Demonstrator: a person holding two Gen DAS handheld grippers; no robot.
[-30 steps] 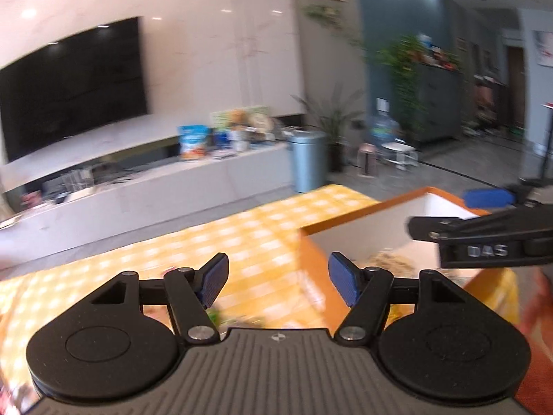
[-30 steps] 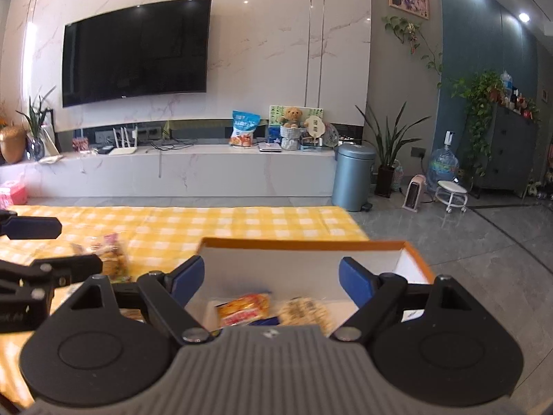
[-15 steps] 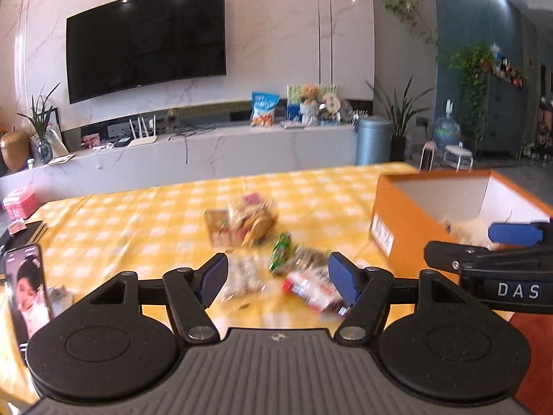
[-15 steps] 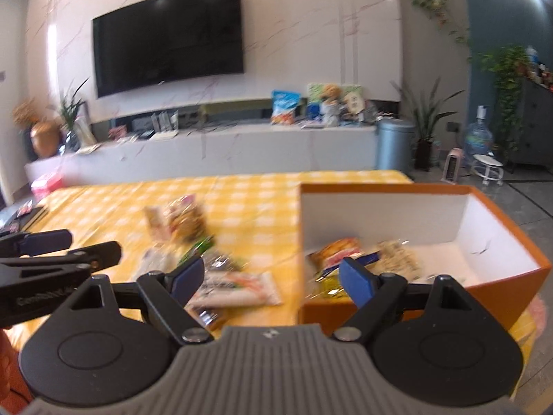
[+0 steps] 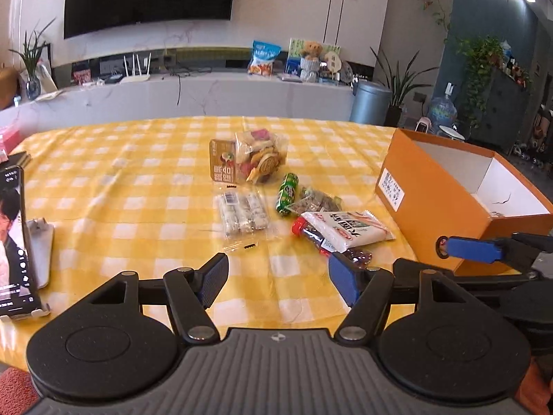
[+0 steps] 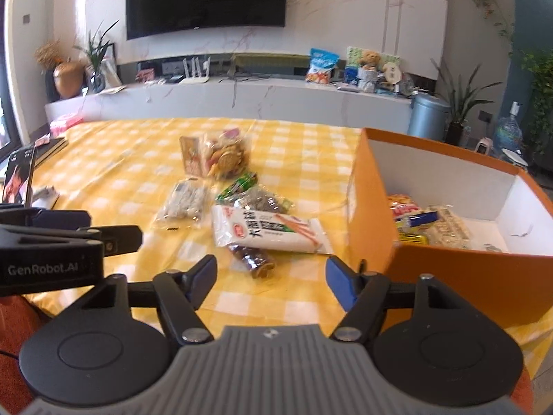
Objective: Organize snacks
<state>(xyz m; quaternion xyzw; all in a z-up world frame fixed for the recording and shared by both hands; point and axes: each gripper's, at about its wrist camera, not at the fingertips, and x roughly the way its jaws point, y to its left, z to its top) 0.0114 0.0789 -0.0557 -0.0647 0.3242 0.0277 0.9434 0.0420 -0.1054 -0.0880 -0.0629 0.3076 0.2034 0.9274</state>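
Observation:
Loose snacks lie on the yellow checked table: a clear bag of biscuits (image 5: 257,159), a clear pack of white sweets (image 5: 242,211), a green tube (image 5: 287,193), a white flat packet (image 5: 349,230) (image 6: 266,231) over a dark red-capped tube (image 5: 311,233). An orange box (image 5: 432,204) (image 6: 380,214) on the right holds several snacks (image 6: 425,219). My left gripper (image 5: 278,282) is open and empty, just short of the pile. My right gripper (image 6: 271,280) is open and empty, near the dark tube (image 6: 252,257) and the box's left wall.
A phone on a stand (image 5: 13,242) stands at the table's left edge. A pink box (image 6: 65,122) and books sit at the far left. Behind the table are a white TV bench (image 5: 193,93) and a grey bin (image 5: 369,102).
Both grippers swung left, away from the box, and now face the snack pile. Both stayed open and empty.

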